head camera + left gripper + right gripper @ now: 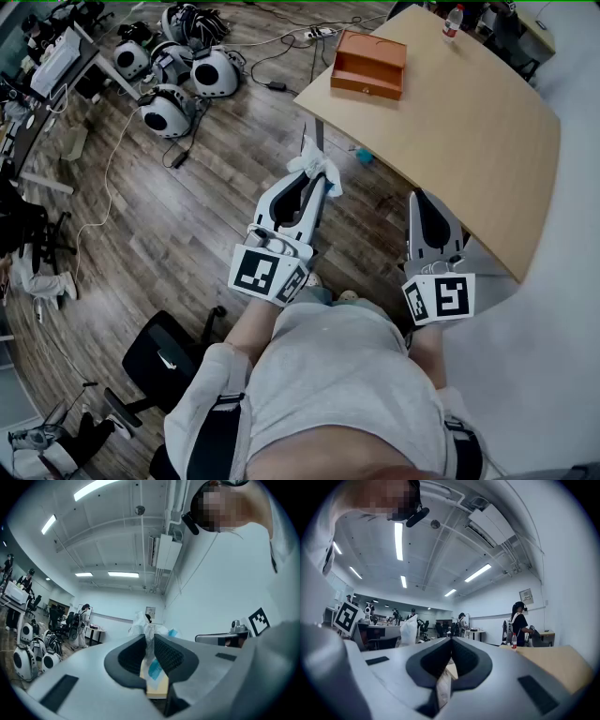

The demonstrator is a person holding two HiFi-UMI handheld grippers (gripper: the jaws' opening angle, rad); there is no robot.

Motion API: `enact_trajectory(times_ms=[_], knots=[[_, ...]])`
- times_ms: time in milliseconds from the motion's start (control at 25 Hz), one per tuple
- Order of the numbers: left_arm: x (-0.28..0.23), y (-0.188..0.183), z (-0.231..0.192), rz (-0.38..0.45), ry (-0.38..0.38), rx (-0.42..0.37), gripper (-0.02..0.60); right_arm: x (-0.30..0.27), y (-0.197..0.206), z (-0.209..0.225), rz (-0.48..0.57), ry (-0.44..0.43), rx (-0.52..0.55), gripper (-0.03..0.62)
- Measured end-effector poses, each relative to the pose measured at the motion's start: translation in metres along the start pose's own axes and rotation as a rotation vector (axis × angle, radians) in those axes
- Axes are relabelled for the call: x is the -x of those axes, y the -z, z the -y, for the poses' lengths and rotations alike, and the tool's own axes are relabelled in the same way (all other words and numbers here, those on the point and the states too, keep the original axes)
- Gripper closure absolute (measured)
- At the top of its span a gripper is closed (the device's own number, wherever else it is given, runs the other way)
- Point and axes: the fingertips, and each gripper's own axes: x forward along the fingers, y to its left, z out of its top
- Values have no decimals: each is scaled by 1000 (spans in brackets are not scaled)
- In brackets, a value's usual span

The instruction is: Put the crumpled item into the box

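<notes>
Closest to the head camera, below the person's grey shirt (pixel 347 375), both claws point toward the table (pixel 469 131). On the left gripper (pixel 315 182), the jaws are clamped on the crumpled item (pixel 317 170), which sticks out past their tips. It is white and wrinkled, with a pale blue patch seen in the left gripper view. It hangs over the wooden floor (pixel 187 216), just short of the table edge and well apart from the orange box (pixel 368 64). The right gripper (pixel 424 195) has its jaws together on nothing.
</notes>
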Motion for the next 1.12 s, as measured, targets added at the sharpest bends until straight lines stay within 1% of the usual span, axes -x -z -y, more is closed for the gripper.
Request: enact_trajectory(times_ms=[120, 320, 760, 960, 1120], knots=[[0, -6, 0, 4, 2, 3, 520, 0, -5, 0, 3, 5, -5, 584], [2, -5, 0, 12, 8, 5, 520, 1, -4, -4, 9, 8, -3, 583], [-1, -7, -13, 22, 34, 13, 520, -9, -5, -10, 7, 36, 9, 584], [-4, -4, -24, 21, 57, 12, 520, -16, -7, -16, 54, 51, -24, 583], [-6, -4, -33, 28, 71, 8, 520, -22, -5, -21, 61, 73, -14, 583]])
